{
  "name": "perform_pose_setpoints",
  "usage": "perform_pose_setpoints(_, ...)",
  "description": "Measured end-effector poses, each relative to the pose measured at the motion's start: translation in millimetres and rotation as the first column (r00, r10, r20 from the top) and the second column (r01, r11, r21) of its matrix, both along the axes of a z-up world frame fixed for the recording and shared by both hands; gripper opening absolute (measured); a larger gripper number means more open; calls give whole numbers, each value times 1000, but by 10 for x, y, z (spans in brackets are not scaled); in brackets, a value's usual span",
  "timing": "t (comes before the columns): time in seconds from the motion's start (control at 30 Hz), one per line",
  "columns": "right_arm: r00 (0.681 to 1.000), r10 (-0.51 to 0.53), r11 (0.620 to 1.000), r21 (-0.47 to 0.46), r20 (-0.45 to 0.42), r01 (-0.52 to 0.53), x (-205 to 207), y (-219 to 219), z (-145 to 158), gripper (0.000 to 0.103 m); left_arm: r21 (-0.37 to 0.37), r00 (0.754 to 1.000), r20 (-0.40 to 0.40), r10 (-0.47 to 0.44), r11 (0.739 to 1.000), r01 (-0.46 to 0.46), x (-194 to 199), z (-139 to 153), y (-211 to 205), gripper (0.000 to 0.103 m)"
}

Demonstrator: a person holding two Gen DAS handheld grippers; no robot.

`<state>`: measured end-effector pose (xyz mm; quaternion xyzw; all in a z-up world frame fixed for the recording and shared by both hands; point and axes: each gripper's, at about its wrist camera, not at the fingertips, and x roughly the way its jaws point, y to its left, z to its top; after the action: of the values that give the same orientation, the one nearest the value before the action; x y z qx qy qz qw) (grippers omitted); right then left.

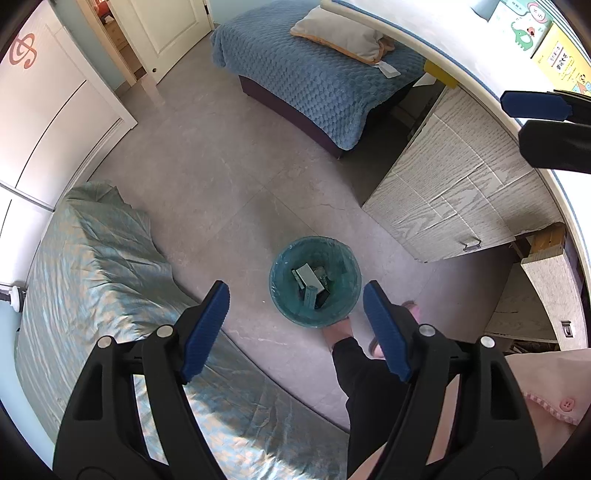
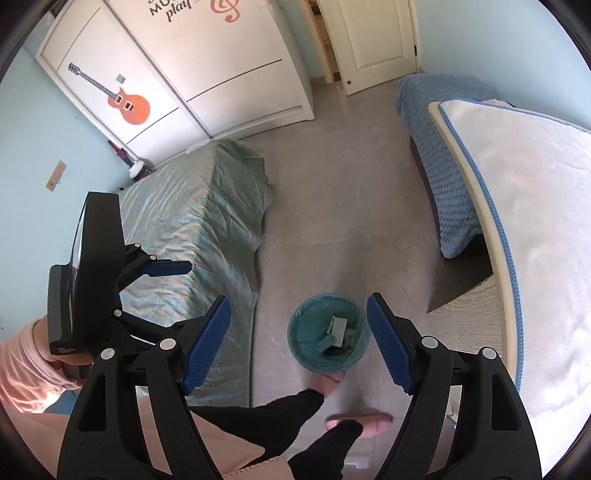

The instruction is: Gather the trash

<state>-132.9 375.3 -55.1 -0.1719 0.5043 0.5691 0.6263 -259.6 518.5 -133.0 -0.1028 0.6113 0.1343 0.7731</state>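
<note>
Pointing steeply down, I hold my left gripper (image 1: 295, 317) and right gripper (image 2: 299, 332) above the bin (image 1: 315, 282), both jaws wide, empty.

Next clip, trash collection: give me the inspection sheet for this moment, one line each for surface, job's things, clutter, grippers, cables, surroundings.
Surface: grey tiled floor, bare around the bin.
Job's things: teal lined trash bin upright on the floor, small boxes lying inside.
Clutter: nothing seen loose on the floor.
Grippers: left hand-held gripper and right hand-held gripper both open, empty, above the bin.
Cables: nothing seen.
Surroundings: bed with green cover, blue blanket with a pillow, white wardrobe with a guitar sticker, door ajar, person's slippered feet beside the bin.
</note>
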Motion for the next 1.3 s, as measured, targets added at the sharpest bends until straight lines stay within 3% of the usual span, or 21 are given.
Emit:
perform_pose_setpoints(0.07, 1000, -7, 1000, 3, 3, 7, 12, -22, 12, 82, -1, 1000, 1, 3, 1000, -3, 2, 4, -6, 76)
perform_pose_setpoints(0.47, 999, -35, 999, 8, -20, 35, 111, -220, 17, 87, 15, 1000, 4, 6, 1000, -6, 72, 45, -109, 88)
perform_pose_setpoints(0.87, 995, -95, 995, -22, 23, 95, 265, -554, 56, 90, 50, 999, 8, -41, 998, 41, 302, 136, -424, 96)
perform_pose_setpoints(1.3, 955, -296, 954, -33, 33, 297, 694, -1364, 53, 90, 43, 983, 27, -179, 983, 178, 869, 306, -1008, 96)
